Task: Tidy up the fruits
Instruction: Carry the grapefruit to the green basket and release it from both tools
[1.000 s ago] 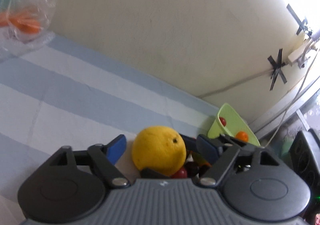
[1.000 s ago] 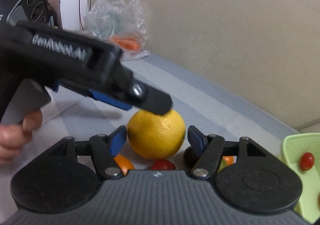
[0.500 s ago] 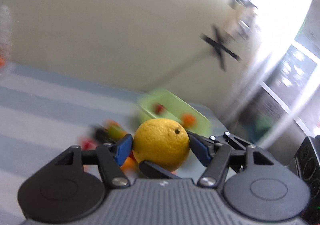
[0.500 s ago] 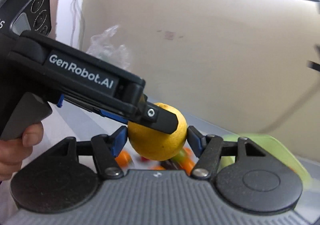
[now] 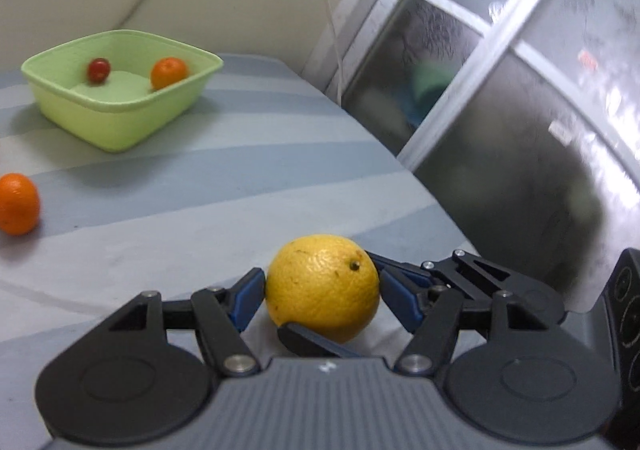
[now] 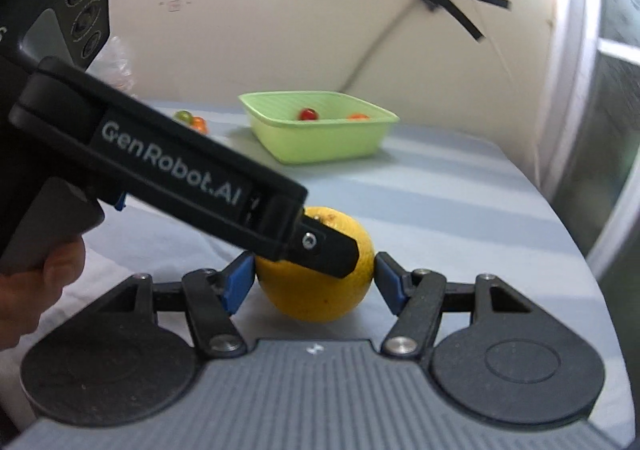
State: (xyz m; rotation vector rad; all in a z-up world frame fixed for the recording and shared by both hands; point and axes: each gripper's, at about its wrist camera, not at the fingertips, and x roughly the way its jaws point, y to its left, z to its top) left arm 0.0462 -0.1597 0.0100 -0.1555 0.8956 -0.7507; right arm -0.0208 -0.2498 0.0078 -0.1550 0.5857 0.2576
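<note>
Both tongs are carrying the yellow citrus (image 5: pixel 322 286) nearer the green tub (image 5: pixel 120 117).
Left gripper (image 5: pixel 322 294) and right gripper (image 6: pixel 314 282) are clamping it jointly; keeping equal pressure is advisable until over the tub ahead.

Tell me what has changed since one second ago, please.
Both hand-held grippers swung toward the window side, carrying the big yellow fruit away from the pile of small fruits. The green tub, once at the edge of view, now sits ahead. Unchanged: the left hand-held gripper and the right hand-held gripper hold the fruit together; the tub holds one red and one orange fruit.
</note>
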